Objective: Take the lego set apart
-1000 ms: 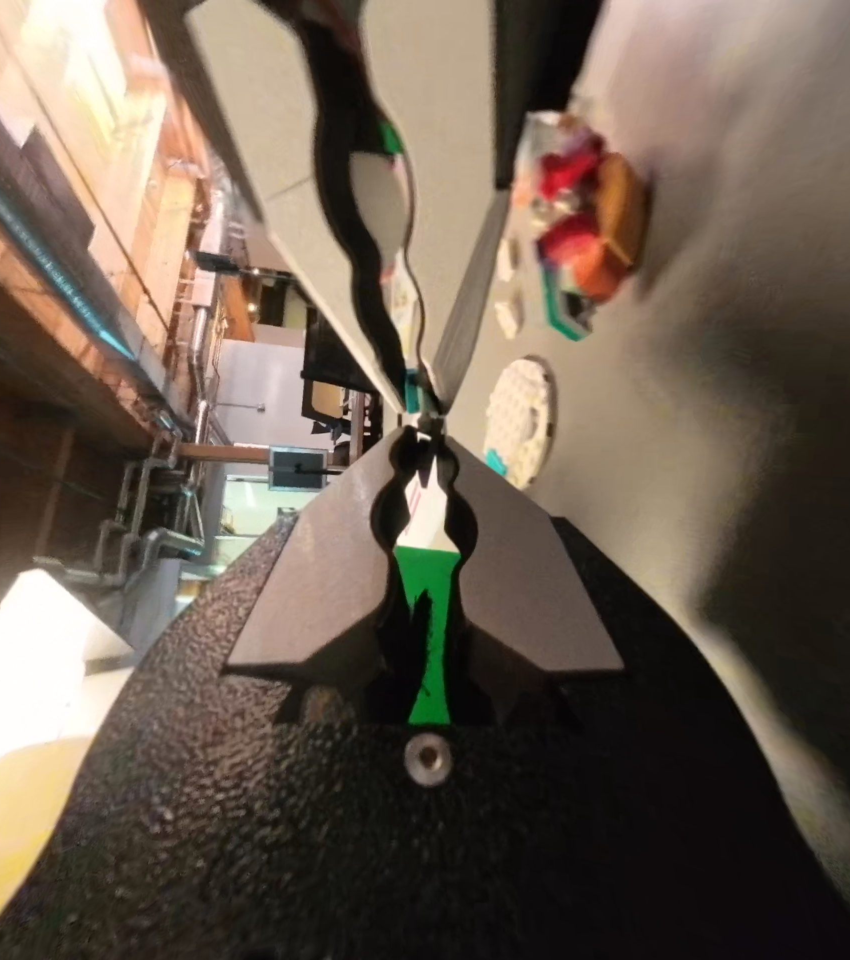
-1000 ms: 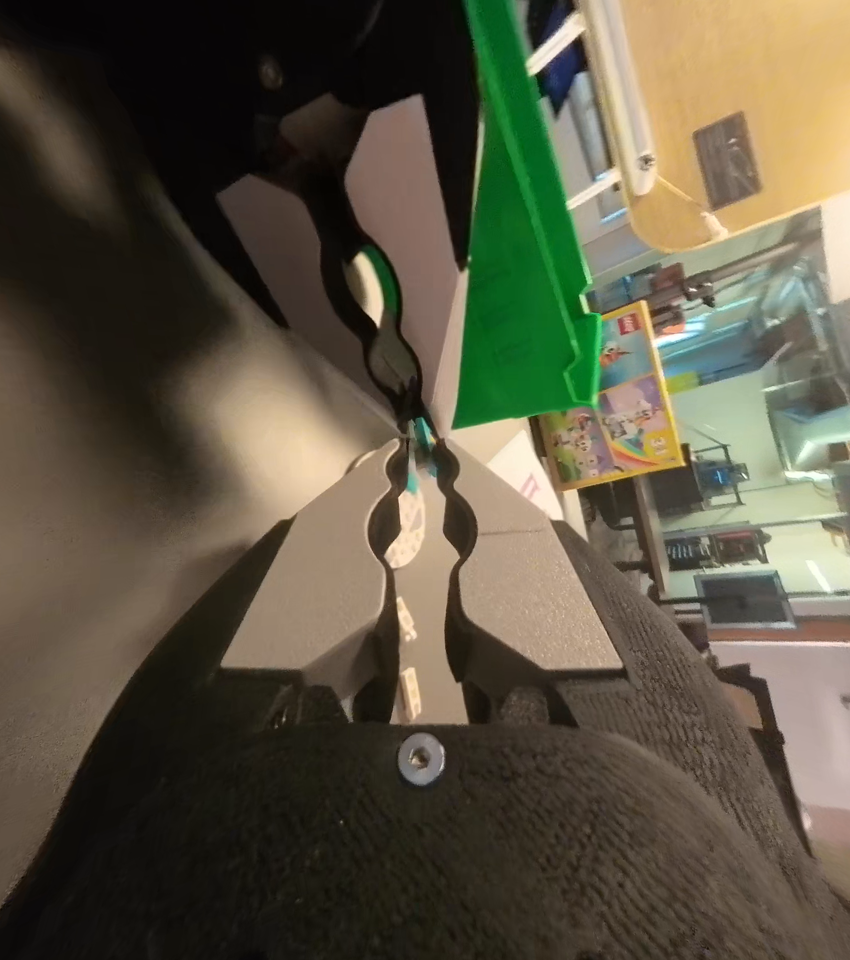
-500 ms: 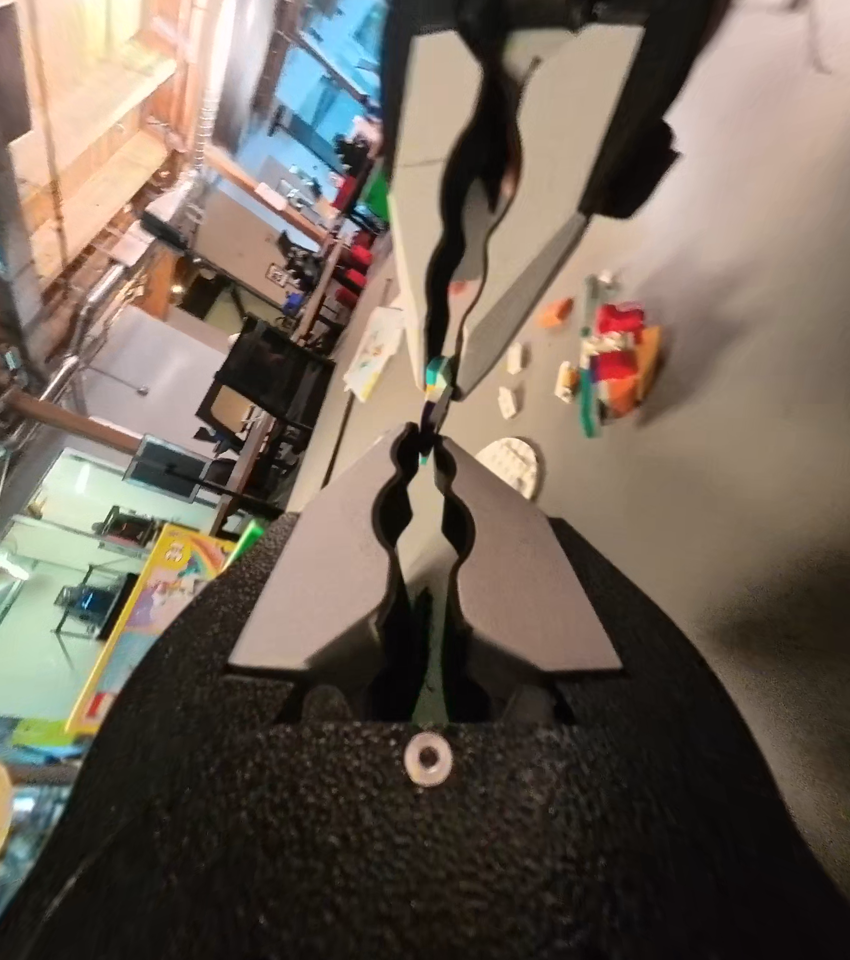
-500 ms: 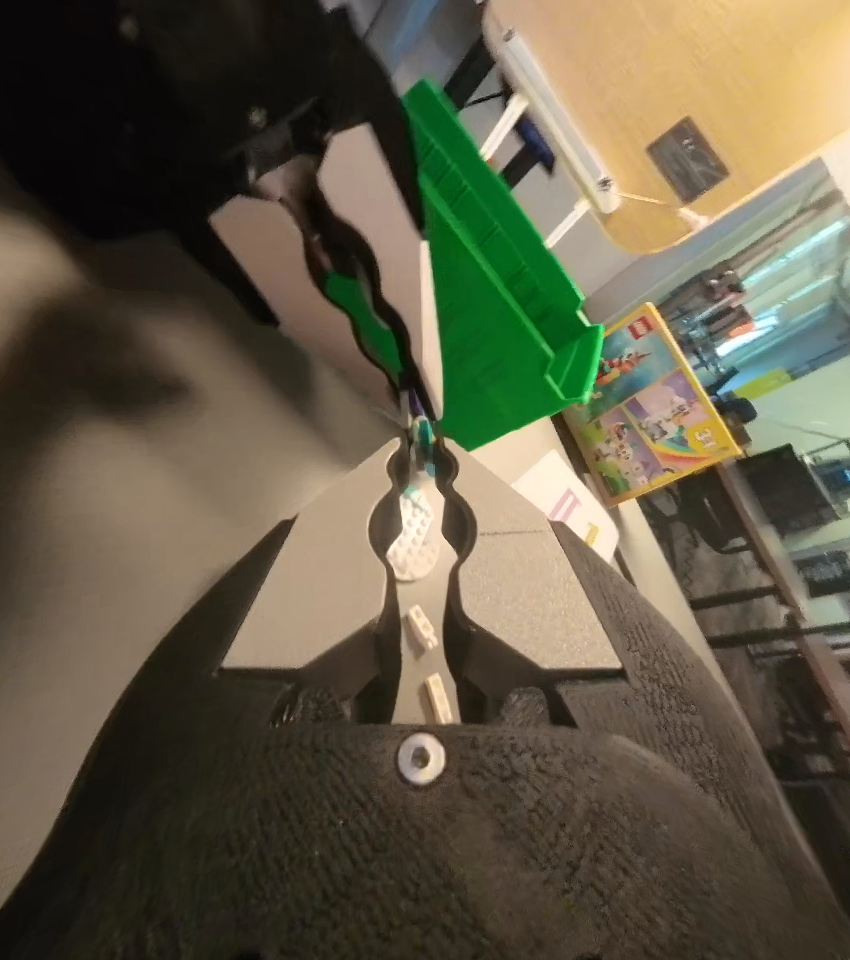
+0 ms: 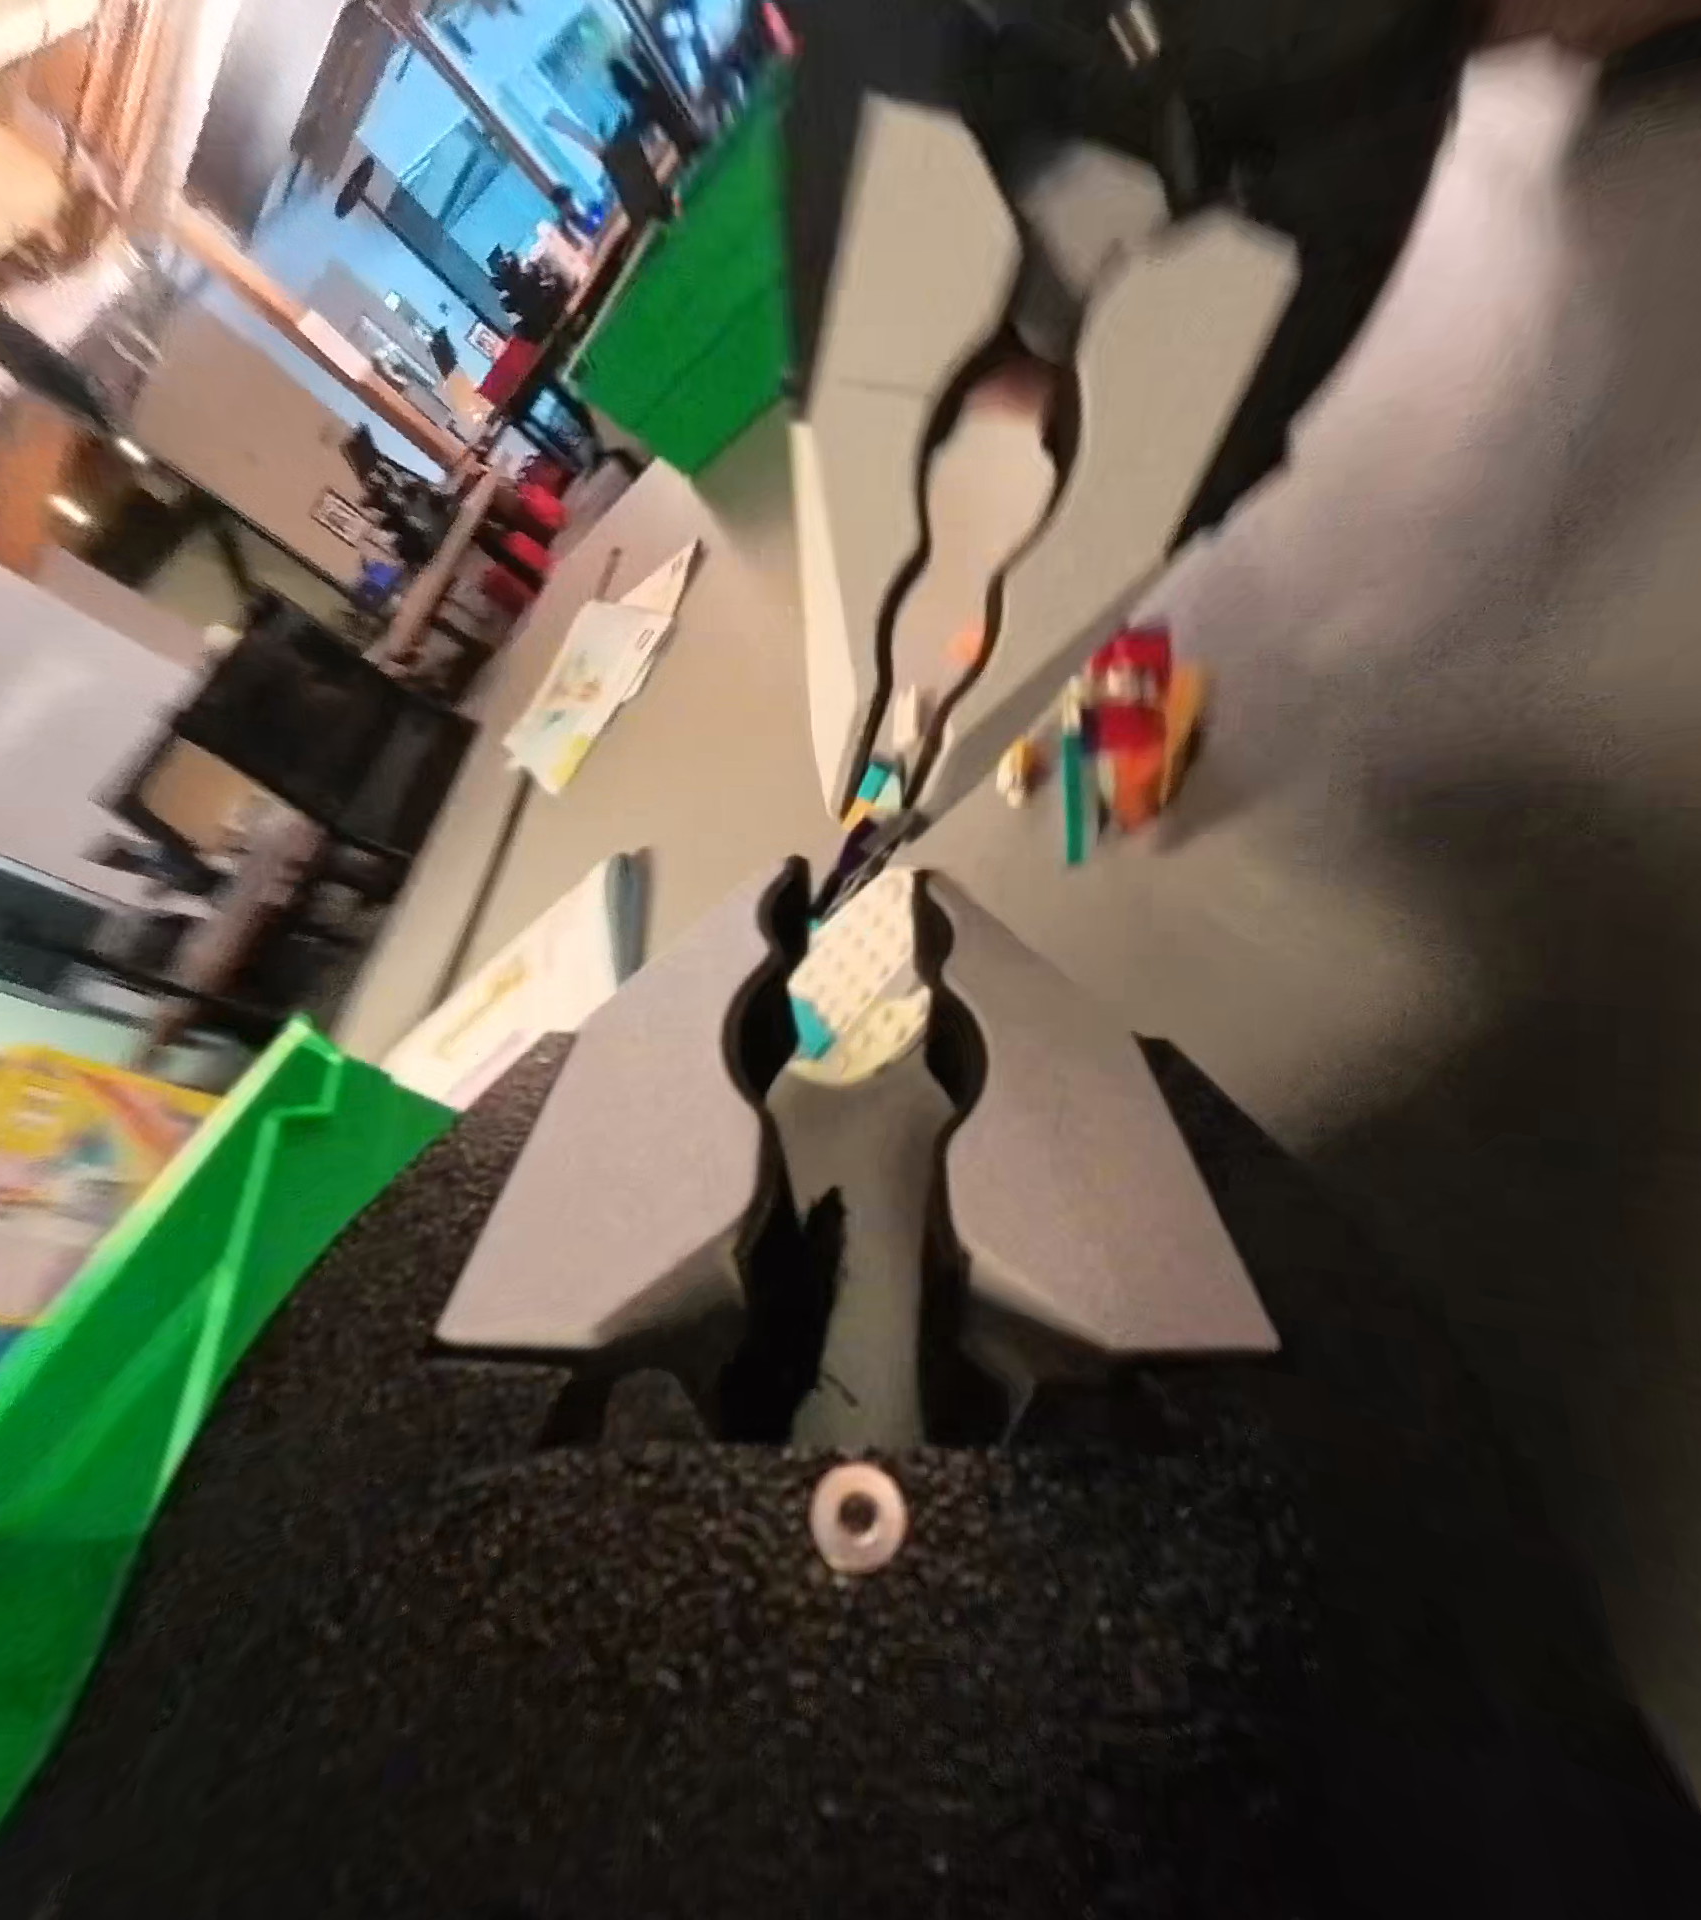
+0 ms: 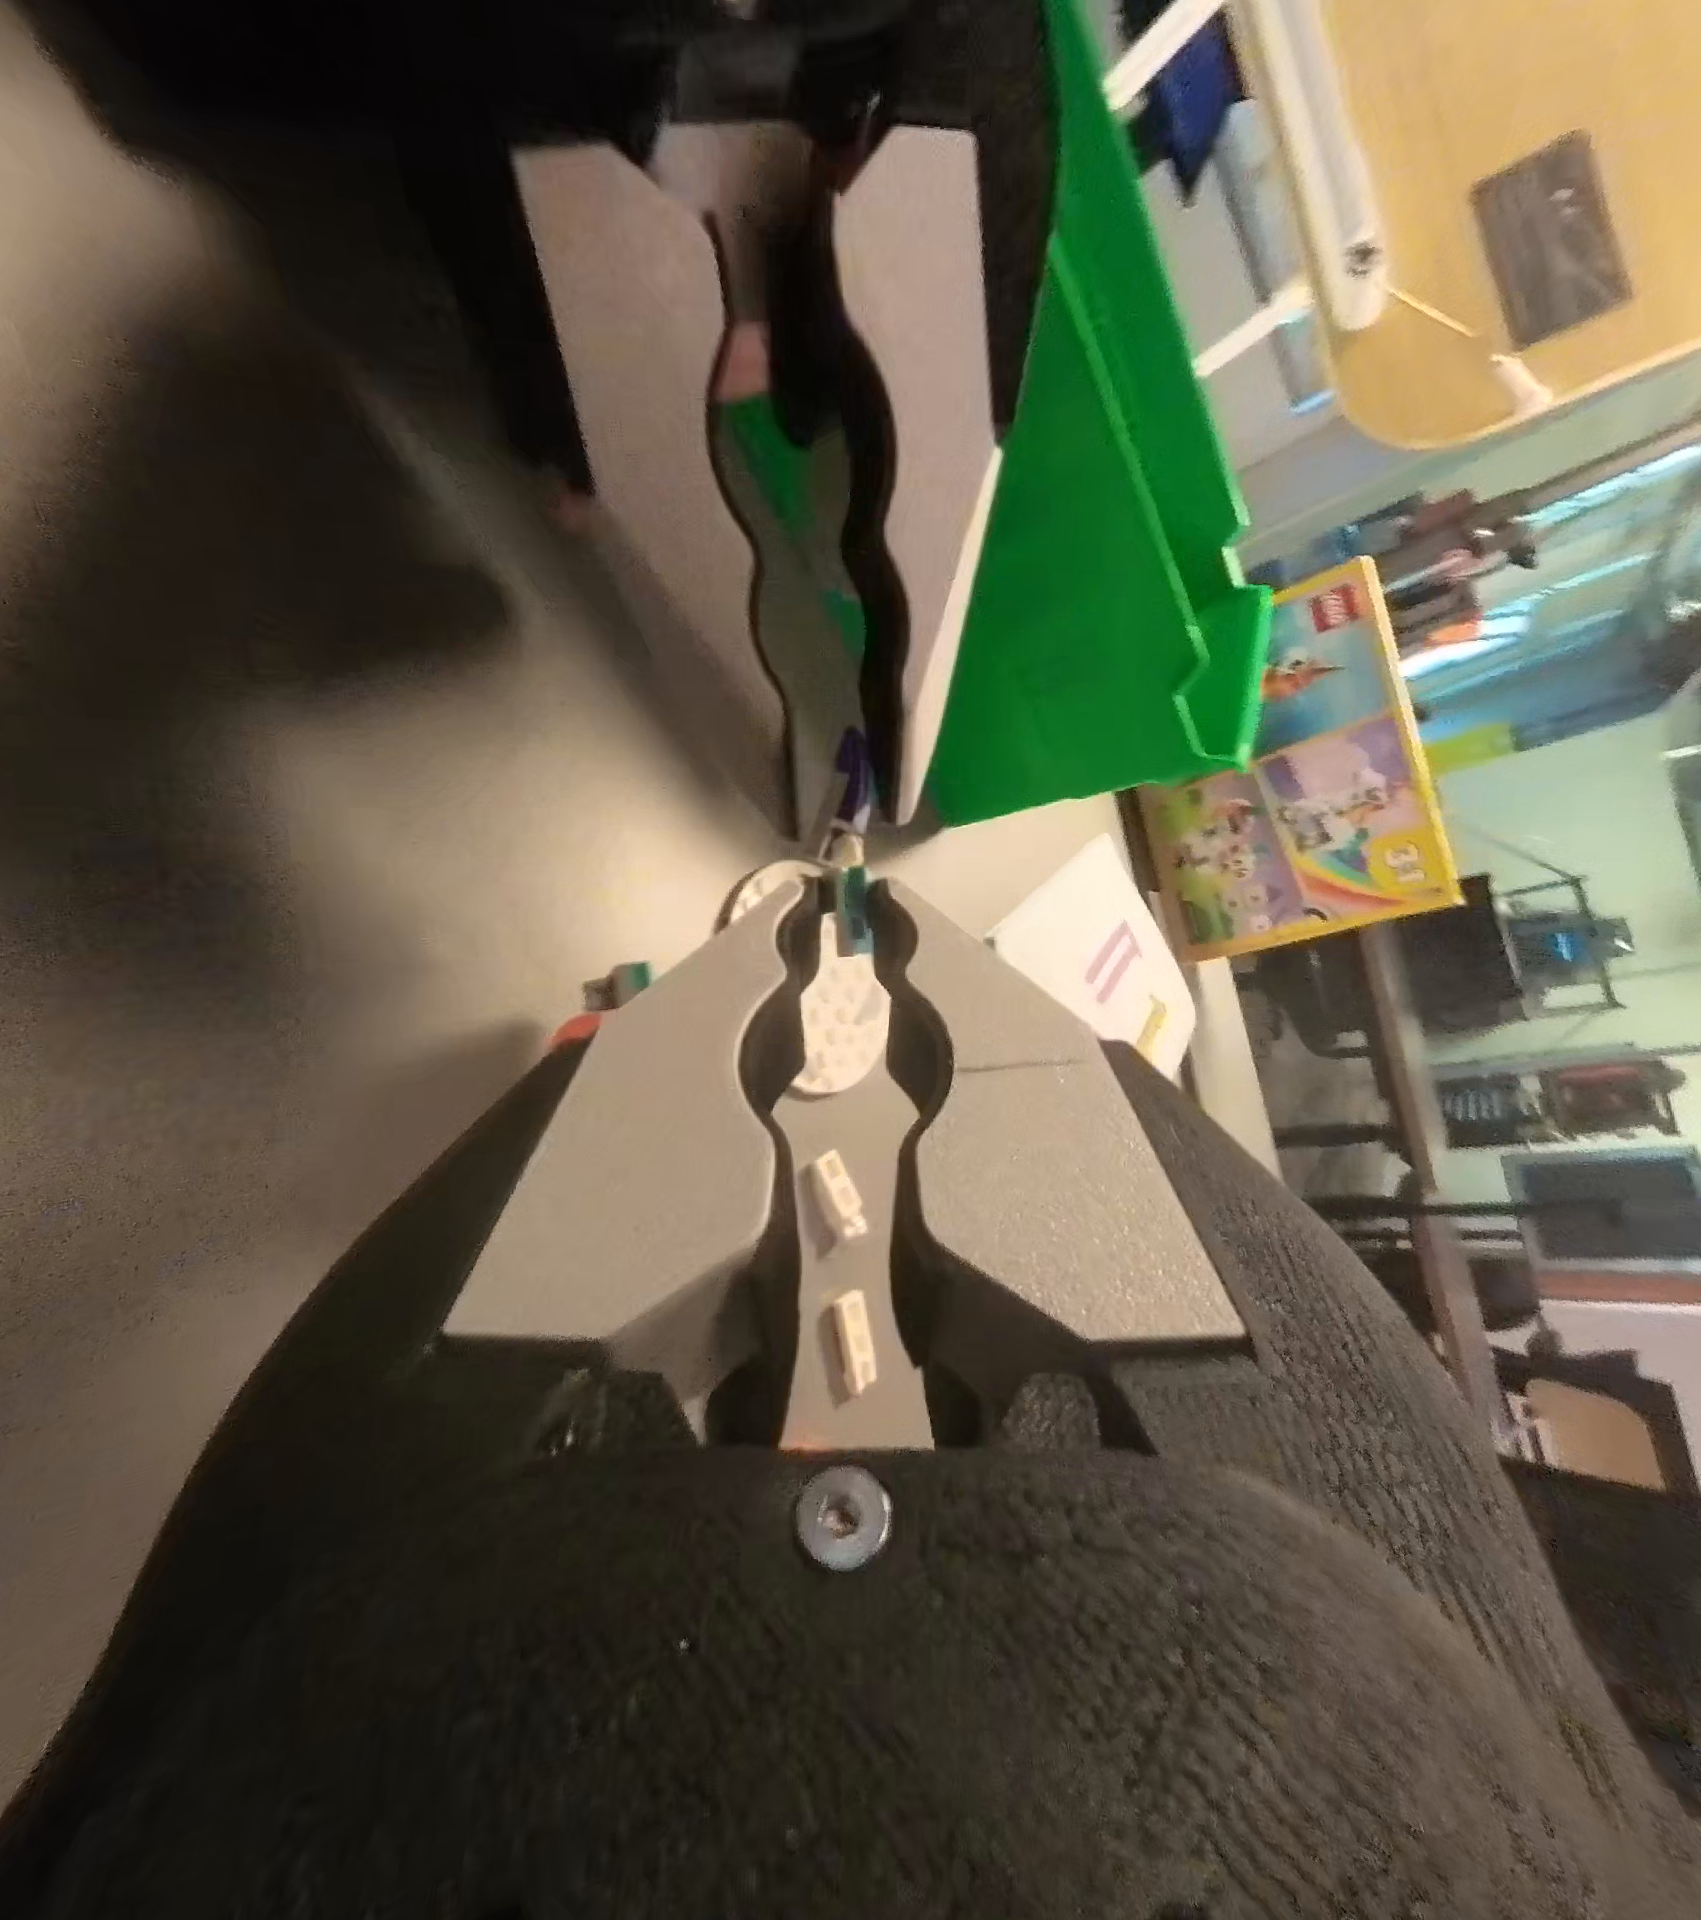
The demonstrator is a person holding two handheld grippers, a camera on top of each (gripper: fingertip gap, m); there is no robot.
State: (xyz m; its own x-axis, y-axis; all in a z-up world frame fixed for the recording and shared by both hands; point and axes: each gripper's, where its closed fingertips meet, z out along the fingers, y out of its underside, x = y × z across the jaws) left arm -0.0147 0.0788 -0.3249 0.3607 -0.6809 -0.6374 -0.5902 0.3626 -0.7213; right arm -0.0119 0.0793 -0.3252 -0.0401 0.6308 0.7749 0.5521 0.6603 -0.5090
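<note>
Two sets of tongs meet tip to tip above the grey counter (image 5: 1448, 935), both pinching one small lego piece: the left tongs (image 5: 856, 883) hold its purple end, the right tongs (image 6: 851, 904) its teal end (image 6: 854, 920). Below lie a white round plate (image 5: 861, 997), a red-orange lego cluster (image 5: 1142, 743) and a green bin (image 6: 1085, 582)

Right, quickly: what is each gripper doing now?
Left gripper: nearly closed around a purple piece; grip cannot be told.
Right gripper: closed on a teal piece.
</note>
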